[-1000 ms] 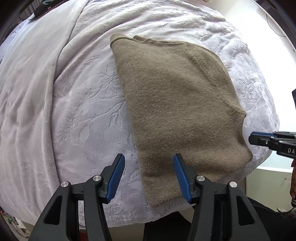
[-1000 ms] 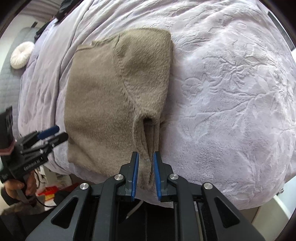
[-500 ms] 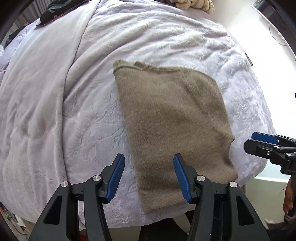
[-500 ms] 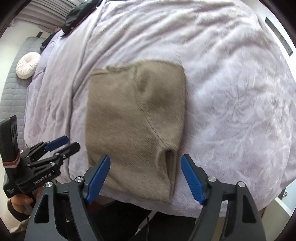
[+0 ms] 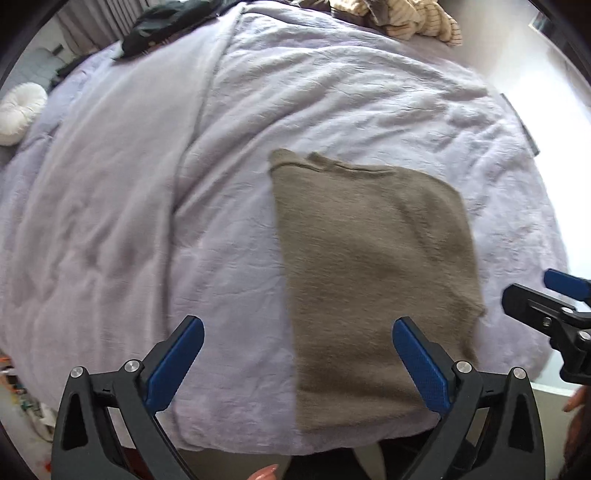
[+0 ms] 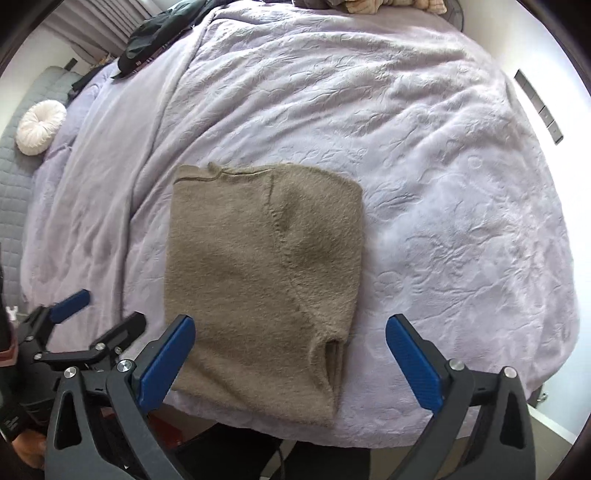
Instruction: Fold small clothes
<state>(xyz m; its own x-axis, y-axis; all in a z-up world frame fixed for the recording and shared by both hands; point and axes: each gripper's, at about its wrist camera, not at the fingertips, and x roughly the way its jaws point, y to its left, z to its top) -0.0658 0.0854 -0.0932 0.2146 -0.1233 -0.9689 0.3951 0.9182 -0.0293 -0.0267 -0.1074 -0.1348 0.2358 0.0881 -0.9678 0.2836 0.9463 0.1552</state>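
A folded tan knit sweater lies flat on the lilac bedspread near the bed's front edge; it also shows in the right wrist view, with a sleeve fold along its right side. My left gripper is open and empty, held above the sweater's near left edge. My right gripper is open and empty, above the sweater's near edge. Each gripper appears in the other's view, the right one and the left one.
A white round cushion lies at the far left on a grey quilted surface. Dark clothes and a striped beige pile lie at the far end of the bed. The bed's front edge drops to the floor just below the grippers.
My right gripper opened and let go of the sweater's near edge. Both grippers pulled back and up from the bed, and my left gripper opened wider. The sweater lies still.
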